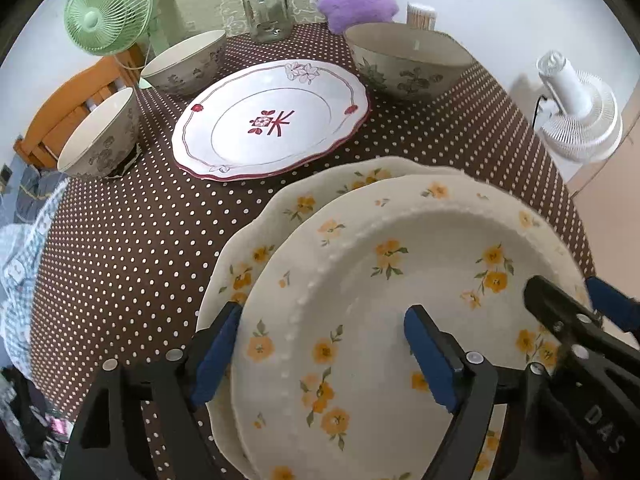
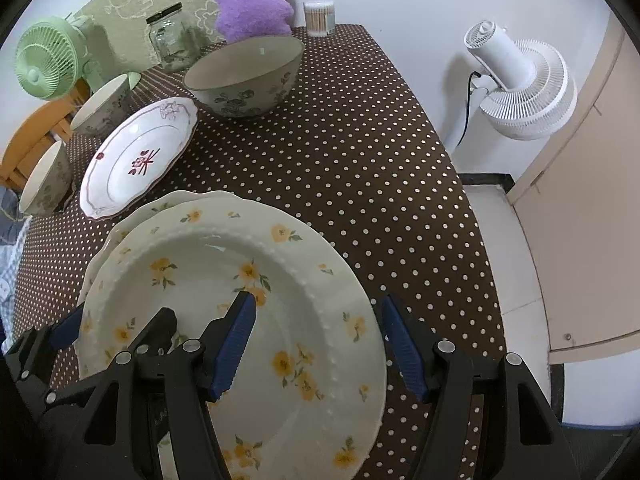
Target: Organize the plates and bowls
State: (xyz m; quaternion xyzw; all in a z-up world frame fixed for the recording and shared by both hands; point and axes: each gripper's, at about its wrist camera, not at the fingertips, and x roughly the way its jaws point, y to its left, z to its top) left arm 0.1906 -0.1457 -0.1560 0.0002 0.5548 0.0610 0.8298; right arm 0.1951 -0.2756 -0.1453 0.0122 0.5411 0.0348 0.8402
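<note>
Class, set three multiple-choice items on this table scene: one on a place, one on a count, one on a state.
1. Where is the red-patterned plate?
A. Beyond the yellow-flowered plates
B. Inside the large bowl
C. Under the jar

2. How many bowls are on the table?
A. One
B. Three
C. Five

3. How are the right gripper's jaws?
A. Shut on a bowl
B. Open, astride the top plate's rim
C. Shut on the jar

Answers: 1 A, it lies farther back on the cloth; 2 B, two small and one large; 3 B, a wide gap shows.

two stacked plates (image 1: 380, 280) lie nearest, another plate (image 1: 272, 120) behind, bowls (image 1: 184, 62) beyond it.
</note>
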